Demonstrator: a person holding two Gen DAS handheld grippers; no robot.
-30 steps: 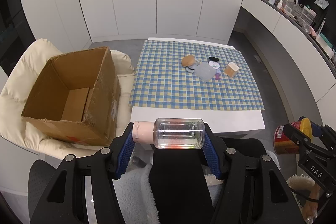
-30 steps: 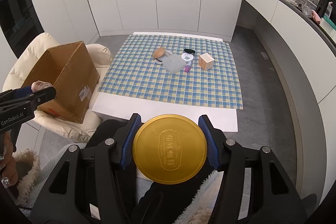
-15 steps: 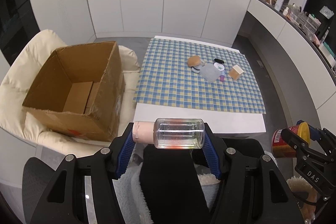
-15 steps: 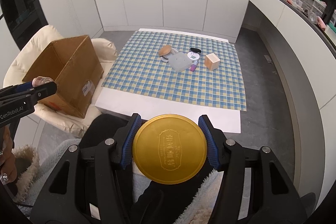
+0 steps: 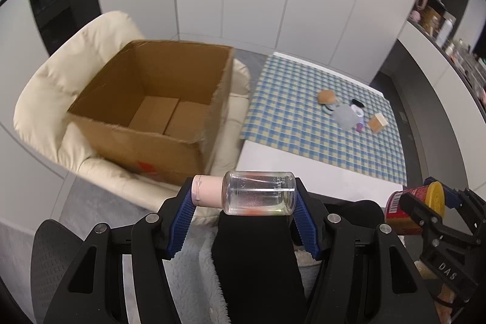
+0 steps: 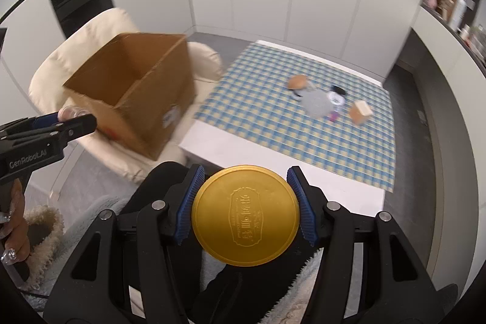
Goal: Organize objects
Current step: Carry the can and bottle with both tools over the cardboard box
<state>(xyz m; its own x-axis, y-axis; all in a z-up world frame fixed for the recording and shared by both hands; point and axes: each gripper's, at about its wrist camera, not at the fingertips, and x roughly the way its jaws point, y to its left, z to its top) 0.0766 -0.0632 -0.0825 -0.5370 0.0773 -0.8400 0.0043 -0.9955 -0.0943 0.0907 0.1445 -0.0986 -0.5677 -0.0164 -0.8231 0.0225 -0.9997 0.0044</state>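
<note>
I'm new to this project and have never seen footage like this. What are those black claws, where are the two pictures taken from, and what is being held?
There is no robot here: a person holds one hand-held two-finger gripper in each hand, and a wide-angle camera on each looks forward along its fingers. So one picture is from the left hand, one from the right.

The left gripper is shut on a clear bottle with a pink cap, held sideways. The right gripper is shut on a red can whose yellow lid faces its camera.

Ahead, an open cardboard box, apparently empty, sits on a cream armchair. Beside it, a low white table carries a checked cloth with a few small items, including a wooden block.
</note>
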